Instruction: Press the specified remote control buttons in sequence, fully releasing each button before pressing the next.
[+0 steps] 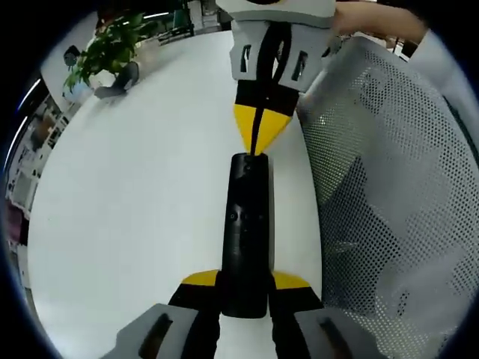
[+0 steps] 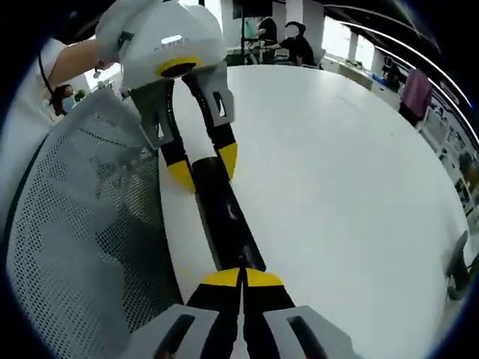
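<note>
A long black remote control [image 1: 245, 239] lies lengthwise near the edge of a white table [image 1: 135, 194]. My left gripper [image 1: 245, 280] is shut on its near end, one yellow tip on each side. Seen from the left gripper view, my right gripper [image 1: 258, 134] comes in from the top with its yellow tips shut together and touches the remote's far end. From the right gripper view, my right gripper [image 2: 242, 278] rests shut on the top of the remote [image 2: 224, 217]. At the other end, my left gripper [image 2: 203, 166] clamps the remote's sides.
A grey mesh chair back [image 1: 389, 187] stands close beside the remote, past the table edge; it is also in the right gripper view [image 2: 82, 224]. A potted plant [image 1: 105, 48] sits at a far edge of the table. The table [image 2: 337, 172] stretches wide and bare.
</note>
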The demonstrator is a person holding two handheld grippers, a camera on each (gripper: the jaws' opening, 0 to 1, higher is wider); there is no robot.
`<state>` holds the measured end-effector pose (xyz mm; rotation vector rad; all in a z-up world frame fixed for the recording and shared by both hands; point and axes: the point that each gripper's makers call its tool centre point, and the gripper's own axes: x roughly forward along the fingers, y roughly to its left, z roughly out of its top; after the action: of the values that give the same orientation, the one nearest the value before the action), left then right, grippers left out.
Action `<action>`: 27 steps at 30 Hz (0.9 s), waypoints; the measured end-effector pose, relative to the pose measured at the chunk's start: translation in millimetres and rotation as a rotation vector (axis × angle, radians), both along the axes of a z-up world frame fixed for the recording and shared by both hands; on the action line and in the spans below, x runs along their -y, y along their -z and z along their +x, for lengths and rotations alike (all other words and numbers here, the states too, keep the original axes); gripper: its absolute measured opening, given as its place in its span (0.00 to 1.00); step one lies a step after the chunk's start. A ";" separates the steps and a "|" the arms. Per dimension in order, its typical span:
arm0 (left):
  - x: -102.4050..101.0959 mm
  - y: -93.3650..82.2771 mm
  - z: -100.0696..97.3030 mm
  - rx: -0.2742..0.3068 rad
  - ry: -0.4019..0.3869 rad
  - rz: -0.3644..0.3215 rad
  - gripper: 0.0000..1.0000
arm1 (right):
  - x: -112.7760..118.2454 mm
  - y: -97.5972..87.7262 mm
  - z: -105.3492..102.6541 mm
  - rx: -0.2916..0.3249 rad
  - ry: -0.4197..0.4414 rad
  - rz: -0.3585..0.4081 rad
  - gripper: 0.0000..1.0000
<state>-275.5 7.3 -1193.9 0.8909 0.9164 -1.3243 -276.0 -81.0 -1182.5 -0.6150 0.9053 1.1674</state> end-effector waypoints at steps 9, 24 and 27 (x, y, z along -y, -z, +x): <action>0.3 -0.7 0.8 -0.008 -0.010 -0.016 0.24 | 2.8 0.5 4.6 0.021 -0.115 -0.064 0.00; 1.0 -0.8 1.3 -0.006 -0.028 -0.061 0.24 | 1.2 4.9 6.6 0.166 -0.192 -0.132 0.00; 1.6 -0.7 1.2 -0.005 -0.033 -0.063 0.24 | 2.9 4.0 7.3 0.182 -0.174 -0.087 0.00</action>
<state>-274.3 5.8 -1193.2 0.8210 0.8856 -1.3201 -268.7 -83.9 -1186.4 -0.8703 0.7617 1.2100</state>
